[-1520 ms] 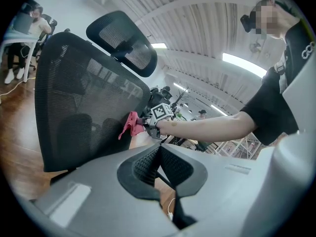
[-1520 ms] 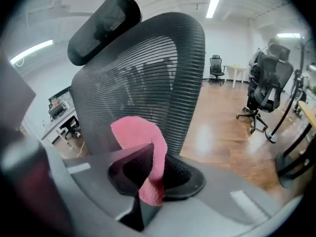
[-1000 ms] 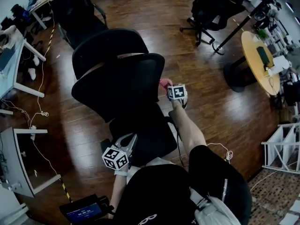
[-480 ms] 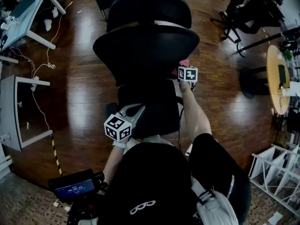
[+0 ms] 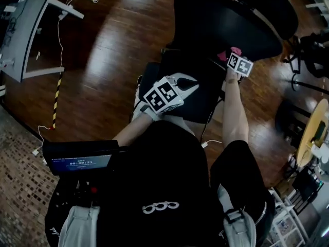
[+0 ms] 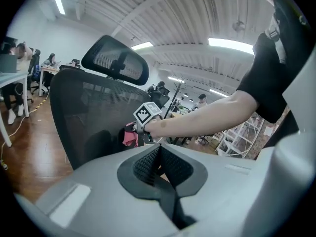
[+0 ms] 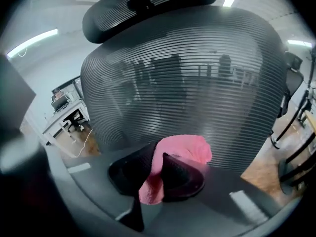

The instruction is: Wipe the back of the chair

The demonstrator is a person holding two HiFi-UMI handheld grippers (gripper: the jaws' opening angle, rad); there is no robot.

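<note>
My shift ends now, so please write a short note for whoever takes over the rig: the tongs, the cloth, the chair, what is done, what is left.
Left tongs: shut, empty, held over the seat.
Right tongs: shut on the pink cloth.
Cloth sits at the lower middle of the mesh chair back, on the side facing the seat; contact not certain.
Done: cannot tell how much is wiped.
Left: probably wipe across and up toward the headrest.
</note>
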